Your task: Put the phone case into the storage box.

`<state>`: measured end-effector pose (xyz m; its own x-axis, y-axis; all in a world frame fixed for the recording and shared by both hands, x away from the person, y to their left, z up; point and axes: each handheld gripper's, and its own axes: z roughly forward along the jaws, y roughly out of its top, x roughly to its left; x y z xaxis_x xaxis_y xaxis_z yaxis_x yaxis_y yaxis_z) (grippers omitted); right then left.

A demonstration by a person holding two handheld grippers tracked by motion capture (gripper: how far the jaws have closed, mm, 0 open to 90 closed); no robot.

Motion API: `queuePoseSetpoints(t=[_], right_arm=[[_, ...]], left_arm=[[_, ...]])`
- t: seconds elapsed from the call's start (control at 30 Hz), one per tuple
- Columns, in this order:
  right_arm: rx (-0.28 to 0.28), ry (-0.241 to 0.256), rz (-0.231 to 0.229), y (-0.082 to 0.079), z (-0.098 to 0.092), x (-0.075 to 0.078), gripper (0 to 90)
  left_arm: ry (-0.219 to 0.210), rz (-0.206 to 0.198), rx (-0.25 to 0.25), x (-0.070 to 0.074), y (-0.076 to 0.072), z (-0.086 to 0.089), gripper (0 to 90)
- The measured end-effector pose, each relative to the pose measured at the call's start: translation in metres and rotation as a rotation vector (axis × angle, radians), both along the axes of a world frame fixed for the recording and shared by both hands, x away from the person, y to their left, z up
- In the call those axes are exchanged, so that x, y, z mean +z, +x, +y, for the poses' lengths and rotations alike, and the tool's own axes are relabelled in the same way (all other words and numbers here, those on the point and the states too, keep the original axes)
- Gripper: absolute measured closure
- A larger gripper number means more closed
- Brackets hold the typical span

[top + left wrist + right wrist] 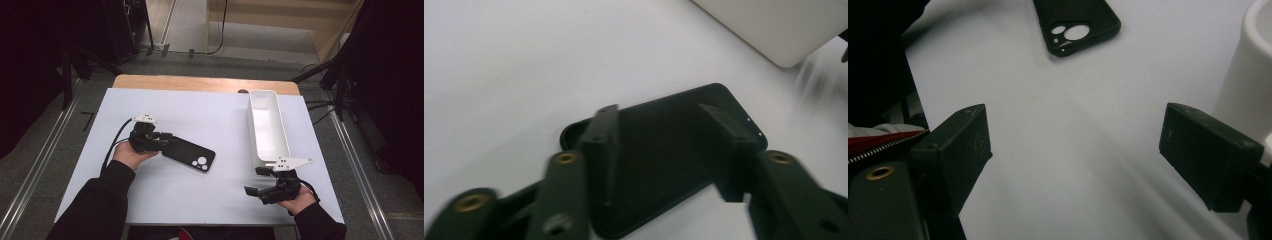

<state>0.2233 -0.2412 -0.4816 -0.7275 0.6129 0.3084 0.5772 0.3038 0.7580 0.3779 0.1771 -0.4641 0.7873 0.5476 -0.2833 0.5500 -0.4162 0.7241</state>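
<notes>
While the white bench (200,195) is carrying a long white bin (267,127) at its right, a black phone case (189,154) is lying mid-left, straddled by the spread left tongs (664,145), the right tongs (261,181) idling released beside the bin.

Black sleeves on both forearms, coming in at six o'clock in the high view. The left gripper (162,139) is matte black, with a grey three-cornered plate on top and a black cable curving off toward seven o'clock. The right gripper (257,181) matches: black body, pale plate at its twelve o'clock. In the left gripper view, brass-coloured screws dot the black linkages. In the right gripper view, the fingers (955,147) are blocky black pads, and one brass screw sits at eight o'clock.
</notes>
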Motion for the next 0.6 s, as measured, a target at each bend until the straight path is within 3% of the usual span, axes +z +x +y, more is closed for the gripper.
queuePoseSetpoints(t=[0.07,0.13,0.23,0.3,0.6], right_arm=[[-0.001,0.001,-0.002,0.000,0.000,0.000,11.6],[-0.001,0.002,-0.001,0.000,0.000,0.000,11.6],[0.000,-0.002,0.001,0.000,0.000,0.000,11.6],[0.000,-0.001,0.000,0.000,0.000,0.000,11.6],[-0.007,0.001,0.006,0.000,-0.001,0.001,11.6]], left_arm=[[0.014,-0.013,0.003,-0.002,-0.002,0.002,72.3],[0.028,-0.004,-0.006,-0.004,-0.002,0.004,75.3],[0.032,0.012,-0.027,-0.005,-0.002,0.005,87.7],[0.030,0.029,-0.036,-0.006,-0.002,0.005,89.1],[0.086,0.012,-0.042,-0.017,-0.004,0.007,89.0]])
